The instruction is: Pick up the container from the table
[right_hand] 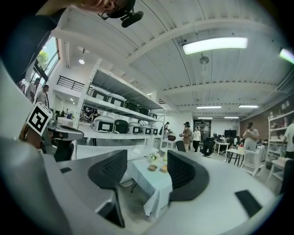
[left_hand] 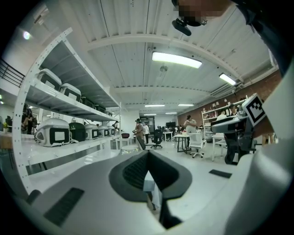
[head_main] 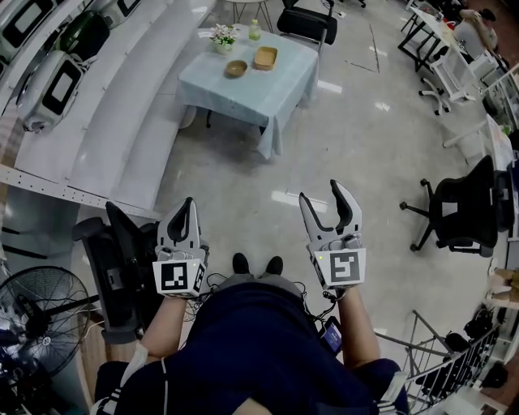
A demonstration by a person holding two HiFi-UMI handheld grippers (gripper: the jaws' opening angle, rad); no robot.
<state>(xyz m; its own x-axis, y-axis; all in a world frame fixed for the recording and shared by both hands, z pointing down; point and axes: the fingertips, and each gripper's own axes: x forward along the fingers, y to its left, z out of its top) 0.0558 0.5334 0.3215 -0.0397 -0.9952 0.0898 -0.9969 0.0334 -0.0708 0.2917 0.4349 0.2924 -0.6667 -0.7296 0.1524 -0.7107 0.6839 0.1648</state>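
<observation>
A table (head_main: pixel 243 93) under a pale blue cloth stands far ahead of me across the floor. On it lie a round brown bowl (head_main: pixel 236 69) and a square tan container (head_main: pixel 265 57), beside a small flower pot (head_main: pixel 223 36) and a green bottle (head_main: pixel 255 31). My left gripper (head_main: pixel 188 207) is held level at waist height, its jaws together and holding nothing. My right gripper (head_main: pixel 323 193) stands open and empty, well short of the table. In the right gripper view the table (right_hand: pixel 151 183), the bowl (right_hand: pixel 152 168) and the container (right_hand: pixel 163 169) show between the jaws of the right gripper (right_hand: pixel 147 161), far off. Only a narrow slit shows between the pads of the left gripper (left_hand: pixel 147 158).
Long white shelves (head_main: pixel 113 105) with white appliances (head_main: pixel 49 81) run along the left. A black office chair (head_main: pixel 462 211) stands at the right and another (head_main: pixel 308 20) behind the table. A fan (head_main: pixel 40 316) and a black chair (head_main: pixel 113 259) are close at my left. People (right_hand: pixel 187 135) stand in the far room.
</observation>
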